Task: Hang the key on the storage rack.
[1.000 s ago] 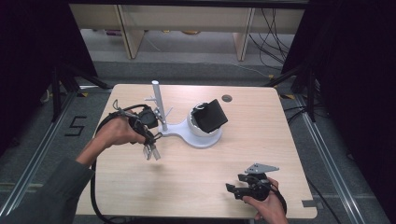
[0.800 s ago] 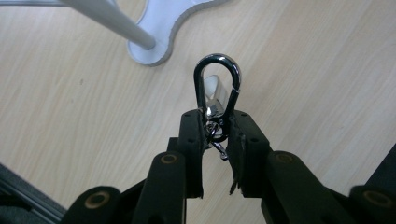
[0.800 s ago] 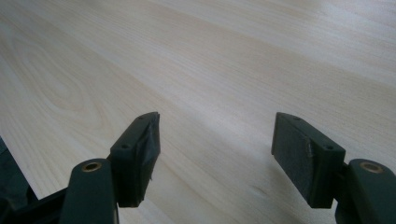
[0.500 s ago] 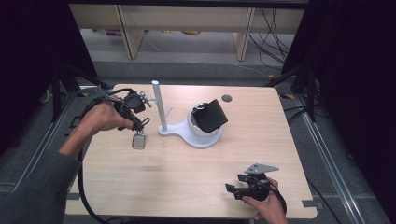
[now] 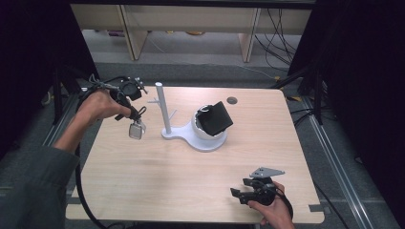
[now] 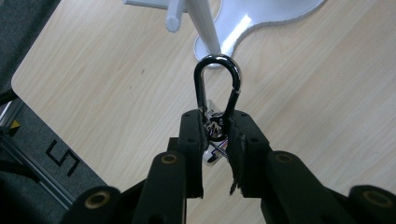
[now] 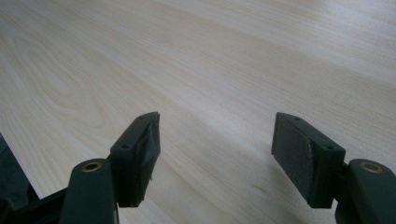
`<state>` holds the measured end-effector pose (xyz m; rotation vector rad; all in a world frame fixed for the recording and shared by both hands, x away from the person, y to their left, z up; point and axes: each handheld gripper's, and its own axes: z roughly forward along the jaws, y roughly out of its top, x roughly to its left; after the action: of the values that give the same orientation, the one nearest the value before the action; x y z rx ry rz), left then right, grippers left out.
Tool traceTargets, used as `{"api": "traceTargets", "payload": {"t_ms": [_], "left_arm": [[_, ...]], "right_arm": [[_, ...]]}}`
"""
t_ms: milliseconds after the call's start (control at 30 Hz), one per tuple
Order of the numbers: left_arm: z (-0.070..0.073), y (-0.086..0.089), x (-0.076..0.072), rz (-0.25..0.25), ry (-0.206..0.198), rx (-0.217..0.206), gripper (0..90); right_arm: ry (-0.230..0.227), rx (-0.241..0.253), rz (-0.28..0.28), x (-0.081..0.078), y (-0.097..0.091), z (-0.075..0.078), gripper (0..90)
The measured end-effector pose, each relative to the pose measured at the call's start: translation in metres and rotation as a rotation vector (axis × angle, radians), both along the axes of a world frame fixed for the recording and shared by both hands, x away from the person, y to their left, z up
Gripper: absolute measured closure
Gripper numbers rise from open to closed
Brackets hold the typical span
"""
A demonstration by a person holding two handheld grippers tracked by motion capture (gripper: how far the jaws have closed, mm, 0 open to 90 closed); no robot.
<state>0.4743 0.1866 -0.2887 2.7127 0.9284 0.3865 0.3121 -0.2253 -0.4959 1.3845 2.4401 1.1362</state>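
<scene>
Carabiner (image 6: 217,88) clamped in left hand-held gripper (image 6: 217,135)

The padlock (image 6: 217,100) is silver with a dark curved shackle, clamped between the left hand-held gripper (image 6: 215,133) pads, shackle pointing forward.

Silver carabiner (image 6: 217,86), white stand (image 5: 191,136)

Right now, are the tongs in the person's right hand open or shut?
Open. In the right gripper view the two black pads of the right tongs stand far apart with nothing between them but bare wooden table.
</scene>
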Motion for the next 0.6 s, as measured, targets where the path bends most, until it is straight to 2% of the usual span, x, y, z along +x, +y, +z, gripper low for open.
{"api": "traceTargets", "payload": {"t_ms": [100,133,200,267,333,367,400,433,467,500,567,600], "left_arm": [[0.003,0.001,0.004,0.008,0.001,0.014,75.6],[0.004,0.001,0.005,0.009,0.000,0.007,75.5],[0.006,0.002,0.008,0.020,-0.009,-0.013,75.5],[0.008,0.002,0.010,0.024,-0.006,-0.002,75.6],[0.009,0.001,0.013,0.035,-0.004,-0.013,75.6],[0.008,0.001,0.014,0.040,-0.008,-0.004,75.6],[0.008,0.001,0.017,0.043,-0.006,0.008,75.6],[0.008,0.001,0.017,0.043,-0.006,0.008,75.6],[0.009,0.000,0.019,0.048,-0.010,-0.008,75.6],[0.009,0.000,0.020,0.050,-0.010,-0.018,75.6],[0.009,-0.002,0.022,0.051,-0.010,-0.013,75.6],[0.009,-0.003,0.023,0.048,-0.001,-0.009,75.6]], "right_arm": [[-0.039,-0.008,0.026,0.002,-0.001,-0.001,33.5],[-0.042,-0.027,0.028,0.002,-0.002,0.000,33.5],[-0.033,-0.031,0.023,0.002,-0.002,0.000,33.5],[-0.033,-0.017,0.027,0.002,-0.002,-0.001,33.5],[-0.032,-0.037,0.025,0.002,-0.002,0.000,33.5],[-0.032,-0.037,0.025,0.002,-0.002,0.000,33.5],[-0.047,0.015,0.016,0.001,0.001,-0.004,33.4],[-0.047,0.015,0.016,0.001,0.001,-0.004,33.4],[-0.028,0.032,0.001,0.000,0.003,-0.005,33.4],[-0.006,-0.001,0.010,0.000,0.002,-0.002,33.4],[-0.012,-0.020,0.025,0.000,0.001,-0.001,33.4],[0.006,0.004,0.001,-0.002,0.003,-0.001,33.4]]}}
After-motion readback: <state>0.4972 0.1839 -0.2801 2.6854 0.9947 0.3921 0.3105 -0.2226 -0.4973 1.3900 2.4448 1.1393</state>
